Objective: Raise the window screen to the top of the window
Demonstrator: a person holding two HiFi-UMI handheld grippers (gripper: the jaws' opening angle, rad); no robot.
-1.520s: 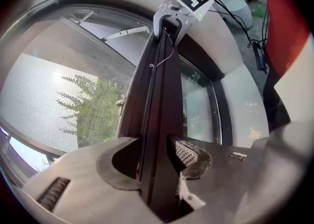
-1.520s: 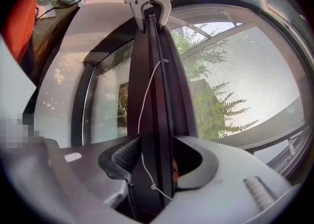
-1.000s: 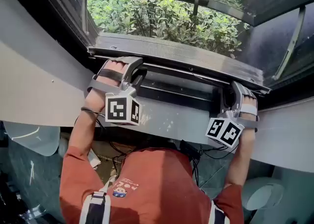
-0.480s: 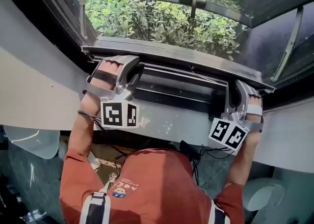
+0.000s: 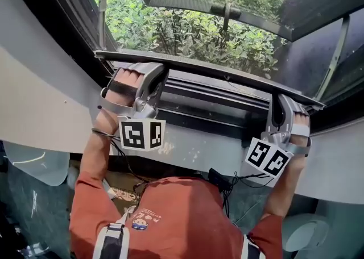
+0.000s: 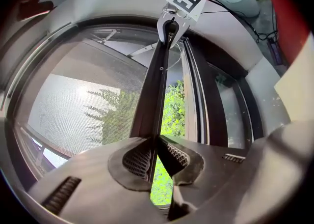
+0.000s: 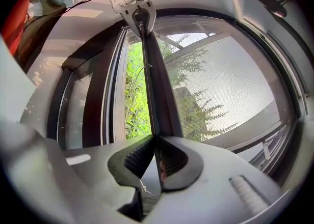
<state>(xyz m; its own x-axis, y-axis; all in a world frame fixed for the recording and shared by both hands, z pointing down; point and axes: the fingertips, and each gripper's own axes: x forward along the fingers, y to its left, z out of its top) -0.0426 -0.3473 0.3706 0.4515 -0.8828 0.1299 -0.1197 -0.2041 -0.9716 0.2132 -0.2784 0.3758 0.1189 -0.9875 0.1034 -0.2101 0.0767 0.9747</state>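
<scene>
Left gripper [image 6: 154, 153]: jaws just closed, pinched on the screen rail [image 5: 216, 71].
Right gripper [image 7: 155, 155]: jaws just closed, pinched on the same rail.
Screen location: rail spans the middle of the head view, just above the dark window track [image 5: 205, 110].
Risk: rail may be skewed and jammed if one end is raised faster.
Surface: pale grey sill [image 5: 193, 145], below centre.
Room: shrubs [image 5: 187, 25] seen outside, upper centre.

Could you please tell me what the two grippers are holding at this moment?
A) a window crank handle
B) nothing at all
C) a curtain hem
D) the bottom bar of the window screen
D: the jaws of the left gripper and the right gripper, which have just been closing, each pinch the thin dark bottom bar of the screen between their pads.
</scene>
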